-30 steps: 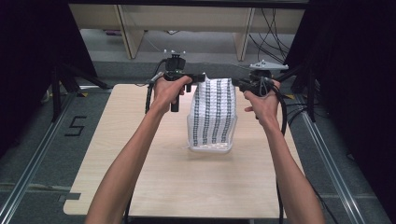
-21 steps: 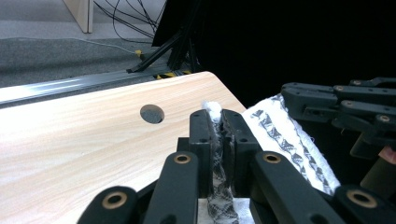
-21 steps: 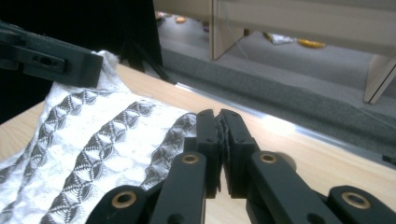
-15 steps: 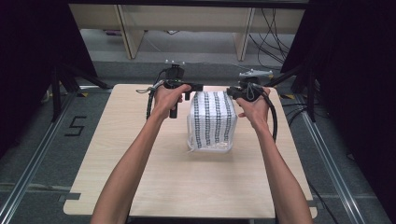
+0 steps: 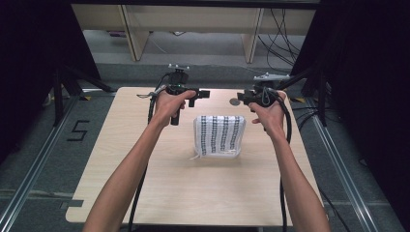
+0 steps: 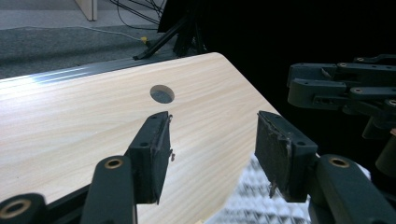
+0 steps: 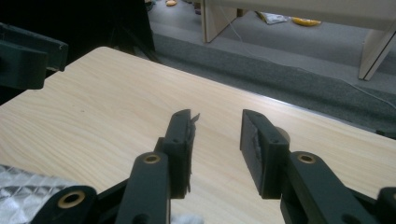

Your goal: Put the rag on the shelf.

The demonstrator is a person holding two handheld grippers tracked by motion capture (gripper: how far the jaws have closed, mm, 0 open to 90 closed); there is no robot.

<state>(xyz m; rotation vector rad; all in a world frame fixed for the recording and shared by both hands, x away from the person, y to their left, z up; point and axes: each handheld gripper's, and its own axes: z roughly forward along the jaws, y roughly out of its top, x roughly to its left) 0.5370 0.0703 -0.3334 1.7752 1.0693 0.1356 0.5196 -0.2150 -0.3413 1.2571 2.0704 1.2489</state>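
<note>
Grey carpet and dark frames ring the pale wooden table (image 5: 145, 193). Near its centre the folded black-and-white patterned cloth (image 5: 220, 135) lies flat. At ten o'clock from it hangs the left gripper (image 5: 202, 94), at two o'clock the right gripper (image 5: 240, 98). Both have just been opening; their jaws stand apart with nothing between them, clear of the cloth.

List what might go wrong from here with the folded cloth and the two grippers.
1. The folded cloth lies loose on the table; its jaws having just been opening, the left gripper holds nothing, so the fold may spring apart.
2. The right gripper, also just opened and empty, hangs close above; dropping either could snag the cloth's top edge.
</note>
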